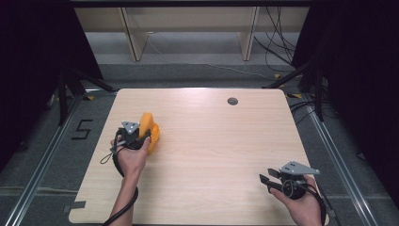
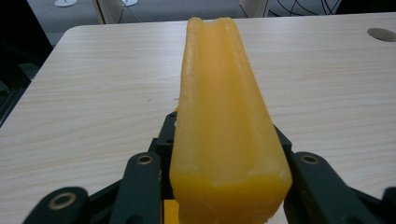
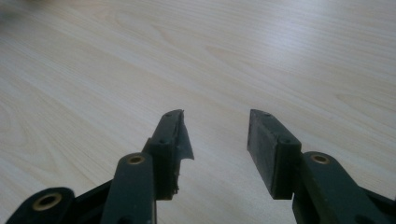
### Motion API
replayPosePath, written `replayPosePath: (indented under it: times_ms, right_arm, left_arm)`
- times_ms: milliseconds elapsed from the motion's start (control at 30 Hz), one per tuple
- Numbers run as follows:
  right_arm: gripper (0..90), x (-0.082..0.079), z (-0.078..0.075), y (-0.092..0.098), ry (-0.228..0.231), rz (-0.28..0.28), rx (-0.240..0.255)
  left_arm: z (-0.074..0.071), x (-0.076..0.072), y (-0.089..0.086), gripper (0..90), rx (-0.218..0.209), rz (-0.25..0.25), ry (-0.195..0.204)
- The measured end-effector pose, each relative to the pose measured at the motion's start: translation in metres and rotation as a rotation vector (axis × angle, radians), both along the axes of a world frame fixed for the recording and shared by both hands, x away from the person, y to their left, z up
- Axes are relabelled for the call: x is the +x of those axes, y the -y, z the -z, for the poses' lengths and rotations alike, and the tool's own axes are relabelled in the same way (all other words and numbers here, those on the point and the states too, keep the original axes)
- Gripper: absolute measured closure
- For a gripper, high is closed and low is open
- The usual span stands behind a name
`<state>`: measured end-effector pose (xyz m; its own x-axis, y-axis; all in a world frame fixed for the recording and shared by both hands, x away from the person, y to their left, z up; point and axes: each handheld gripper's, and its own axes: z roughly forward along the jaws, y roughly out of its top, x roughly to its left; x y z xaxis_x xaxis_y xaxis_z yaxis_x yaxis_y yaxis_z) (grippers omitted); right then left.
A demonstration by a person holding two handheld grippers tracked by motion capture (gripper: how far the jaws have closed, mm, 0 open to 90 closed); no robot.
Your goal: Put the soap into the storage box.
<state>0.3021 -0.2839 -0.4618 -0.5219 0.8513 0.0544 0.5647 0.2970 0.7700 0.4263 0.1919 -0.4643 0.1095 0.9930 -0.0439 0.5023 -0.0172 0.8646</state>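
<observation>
A long yellow-orange block (image 2: 224, 116) with a shallow groove along its top sits clamped between the jaws of my left gripper (image 2: 227, 154), pointing away over the table. From above, that same block (image 1: 149, 128) juts out from the left gripper (image 1: 141, 134) at the table's left side, low over the wood. My right gripper (image 1: 269, 178) rests near the front right corner, held by a hand. Its jaws stand apart with nothing between them, and its own camera shows the right gripper (image 3: 215, 122) over bare wood.
The light wooden table (image 1: 211, 141) has a round grey cable port (image 1: 232, 101) near its far edge. Beyond it are shelf legs and cables on the floor. Black curtains and metal rails flank both sides.
</observation>
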Motion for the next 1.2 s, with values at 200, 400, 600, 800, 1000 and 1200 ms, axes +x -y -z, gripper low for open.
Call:
replayPosePath:
  times_ms: [200,400,600,800,1000,1200]
  right_arm:
    - [56.1,0.000,0.000,0.000,-0.002,-0.005,0.001]
    - [56.0,0.000,0.000,-0.001,0.000,-0.009,0.000]
    - [55.7,0.000,0.000,-0.001,-0.001,-0.011,0.002]
    - [54.9,-0.002,0.000,-0.004,-0.045,0.000,0.022]
    - [54.8,0.000,0.001,-0.002,-0.024,-0.013,0.022]
    - [54.6,-0.001,0.001,-0.001,-0.023,-0.008,0.021]
  left_arm:
    - [0.005,0.001,0.000,60.2,-0.007,0.004,-0.007]
    - [0.009,0.003,0.000,60.0,-0.017,0.022,-0.018]
    - [0.005,0.005,0.001,55.1,0.002,0.038,-0.072]
    - [-0.011,0.007,0.002,36.1,0.045,0.056,-0.188]
    - [-0.018,0.011,0.006,30.9,0.086,0.081,-0.294]
    - [-0.026,0.011,0.006,29.5,0.099,0.091,-0.328]
